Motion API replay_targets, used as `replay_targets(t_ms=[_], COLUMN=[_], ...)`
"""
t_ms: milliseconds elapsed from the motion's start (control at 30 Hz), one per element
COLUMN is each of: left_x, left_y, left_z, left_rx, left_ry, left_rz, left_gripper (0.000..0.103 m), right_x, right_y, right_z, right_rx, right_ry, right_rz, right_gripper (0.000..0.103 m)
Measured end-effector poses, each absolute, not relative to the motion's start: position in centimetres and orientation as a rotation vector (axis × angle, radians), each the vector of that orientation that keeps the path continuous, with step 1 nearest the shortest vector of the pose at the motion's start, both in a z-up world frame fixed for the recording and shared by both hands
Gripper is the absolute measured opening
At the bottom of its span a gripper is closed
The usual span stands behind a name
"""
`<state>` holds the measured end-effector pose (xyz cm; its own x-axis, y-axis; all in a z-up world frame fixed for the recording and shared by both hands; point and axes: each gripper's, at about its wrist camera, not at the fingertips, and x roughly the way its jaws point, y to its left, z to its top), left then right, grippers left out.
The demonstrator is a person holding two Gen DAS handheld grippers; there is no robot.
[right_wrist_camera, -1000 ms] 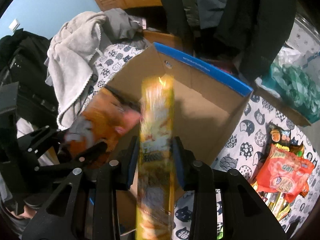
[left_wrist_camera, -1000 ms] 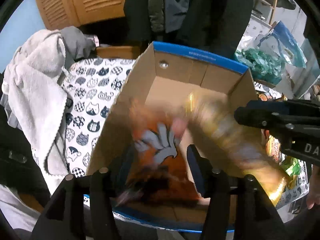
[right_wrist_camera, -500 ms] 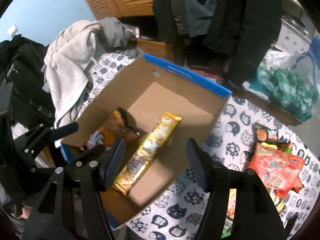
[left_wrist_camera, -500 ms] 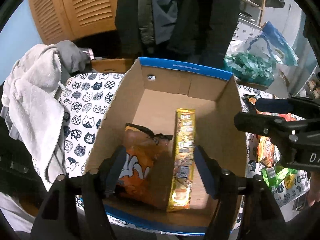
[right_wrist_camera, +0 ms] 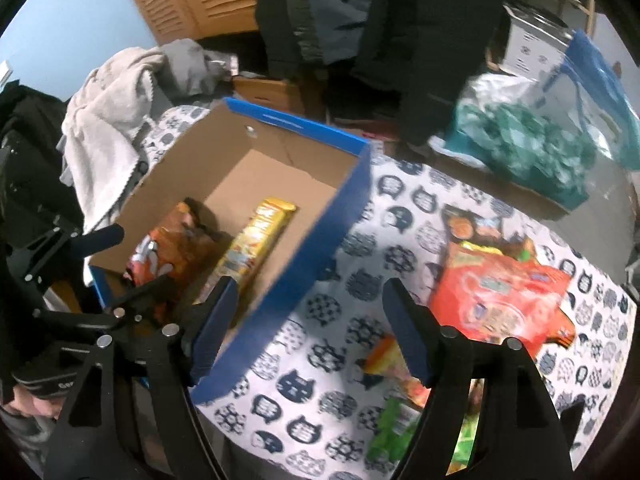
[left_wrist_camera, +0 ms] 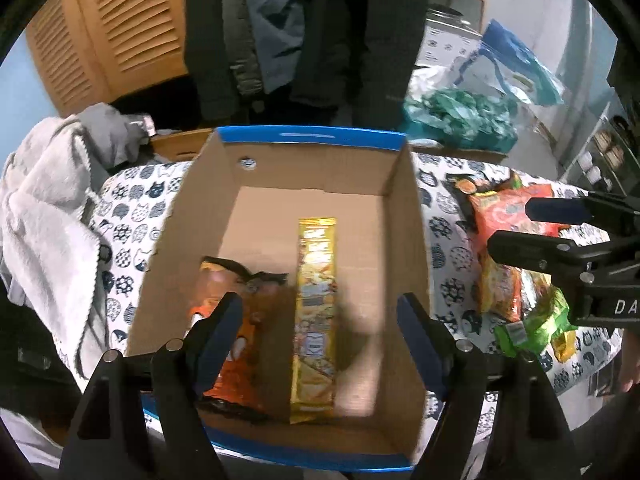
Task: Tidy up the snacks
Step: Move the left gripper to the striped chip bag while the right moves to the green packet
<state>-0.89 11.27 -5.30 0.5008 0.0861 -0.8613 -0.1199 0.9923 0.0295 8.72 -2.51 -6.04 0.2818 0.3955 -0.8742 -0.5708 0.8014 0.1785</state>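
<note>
You have just dropped both snacks: the orange bag (left_wrist_camera: 236,320) and yellow packet (left_wrist_camera: 316,304) now lie in the box (left_wrist_camera: 304,184), while your left gripper (left_wrist_camera: 320,344) and right gripper (right_wrist_camera: 308,328), jaws opening and empty, swing toward the pile of snacks (right_wrist_camera: 500,296) on the table.

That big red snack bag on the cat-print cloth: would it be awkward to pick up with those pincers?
Probably a little. The red snack bag looks puffy and crinkled, so it should be light but floppy, sagging around a pinch. Its glossy film may be slippery. It lies flat, so it is unlikely to roll.
</note>
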Motion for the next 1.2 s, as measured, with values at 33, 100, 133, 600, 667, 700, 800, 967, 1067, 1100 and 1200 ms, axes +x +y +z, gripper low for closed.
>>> replay_targets(t_ms=[33,100,133,600,667,700,800,967,1067,1100,1200], left_x=[-0.8,-0.7,-0.6,0.6,0.7,0.8,1.0,1.5,2.0,2.2,2.5], left_y=[10.9,10.1,9.7,3.2,2.2,1.8,0.5,-1.4,-2.3,-2.6,-3.3], left_z=[-5.3,-5.3,-5.3,-6.2,-6.4,-6.5,-6.9,-7.7,-8.2,-8.4,-9.0], left_rx=[-0.036,-0.034,-0.031,0.081,0.096,0.102,0.125,0.144,0.140,0.139,0.147], left_ry=[1.041,1.043,1.043,1.075,1.084,1.087,1.098,1.128,1.147,1.151,1.164], left_rz=[0.115,0.096,0.090,-0.018,-0.032,-0.038,-0.052,-0.078,-0.091,-0.094,-0.103], left_gripper=[0.080,0.080,0.080,0.080,0.080,0.080,0.080,0.080,0.080,0.080,0.080], right_x=[8.7,8.7,8.6,8.1,8.1,8.1,8.2,8.5,8.7,8.8,8.4], right_y=[-3.1,-4.4,-4.9,-12.3,-13.3,-13.9,-15.6,-18.3,-20.0,-20.6,-22.0], right_z=[-6.1,-6.1,-6.1,-7.4,-7.8,-8.0,-8.6,-9.5,-10.4,-10.7,-11.4], right_rx=[-0.180,-0.173,-0.169,-0.116,-0.109,-0.104,-0.092,-0.076,-0.054,-0.045,-0.016], right_ry=[1.112,1.116,1.118,1.158,1.162,1.165,1.170,1.179,1.196,1.203,1.223], right_rz=[0.644,0.622,0.614,0.509,0.493,0.484,0.454,0.404,0.377,0.366,0.348], right_gripper=[0.075,0.075,0.075,0.075,0.075,0.075,0.075,0.075,0.075,0.075,0.075])
